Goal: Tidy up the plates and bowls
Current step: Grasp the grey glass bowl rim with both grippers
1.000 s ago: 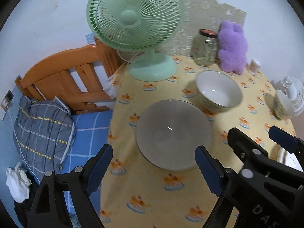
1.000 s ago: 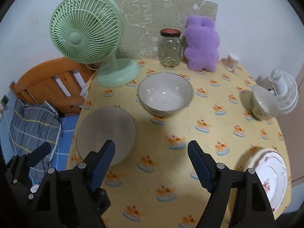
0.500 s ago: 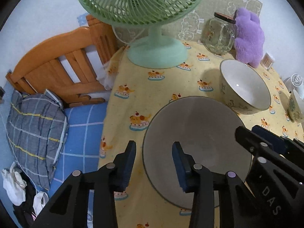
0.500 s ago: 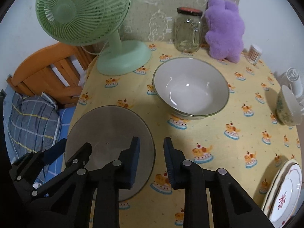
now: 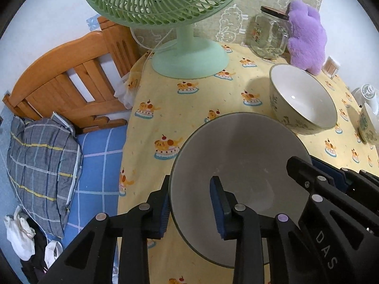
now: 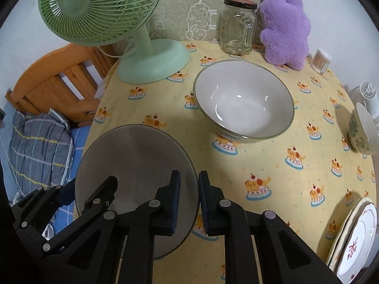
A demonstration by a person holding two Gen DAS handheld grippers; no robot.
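A grey bowl (image 5: 239,156) sits near the table's left front edge; it also shows in the right wrist view (image 6: 135,156). My left gripper (image 5: 190,203) straddles its left rim, one finger outside and one inside, the gap still wide. My right gripper (image 6: 189,196) is shut on the bowl's right rim. A larger white bowl with a floral outside (image 6: 244,101) stands behind it, apart from both grippers. A small floral bowl (image 6: 362,130) is at the far right. A stack of plates (image 6: 355,236) lies at the front right corner.
A green fan (image 6: 151,54) stands at the back left, a glass jar (image 6: 238,26) and a purple plush toy (image 6: 285,26) at the back. A cotton-swab box (image 6: 322,60) and small white fan (image 6: 368,94) are at the right. A wooden bed (image 5: 71,71) lies beyond the table's left edge.
Both grippers moved forward and down onto the grey bowl and narrowed from wide open. The right closed on the right rim; the left came around the left rim.
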